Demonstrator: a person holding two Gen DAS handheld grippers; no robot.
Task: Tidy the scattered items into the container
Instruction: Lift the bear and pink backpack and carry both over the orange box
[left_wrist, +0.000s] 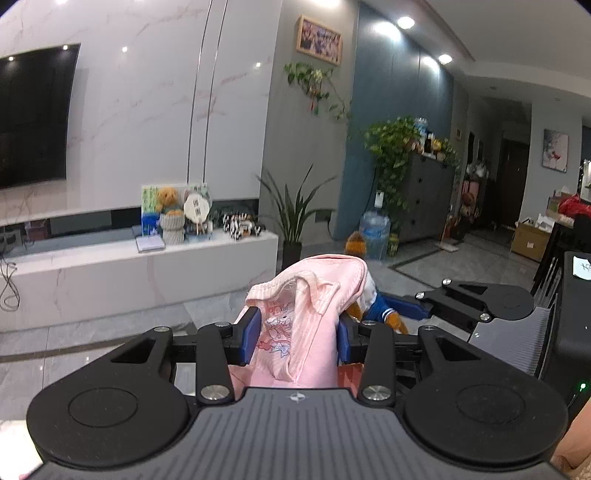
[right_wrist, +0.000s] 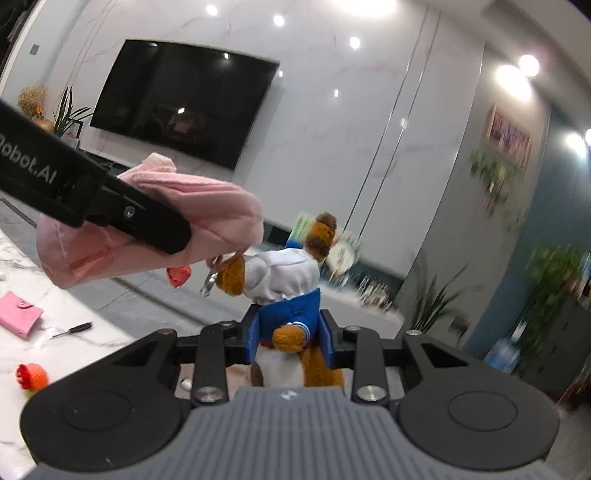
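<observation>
Clamping pink cloth (left_wrist: 295, 325) (left hand-held gripper (left_wrist: 295, 339)), right hand-held gripper (right_wrist: 290, 339) toy bear (right_wrist: 288, 280).

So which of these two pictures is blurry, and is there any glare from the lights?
Left wrist view: sharp overall; ceiling spotlights bloom white and glint off the marble wall, and fisheye bends its lines. Right wrist view: the right-hand background is smeared by motion, plants streaked, while the teddy bear and pink garment stay fairly crisp; ceiling lights flare there too.

Pink garment (left_wrist: 295, 325) — teddy bear (right_wrist: 288, 295) — both aloft
</observation>
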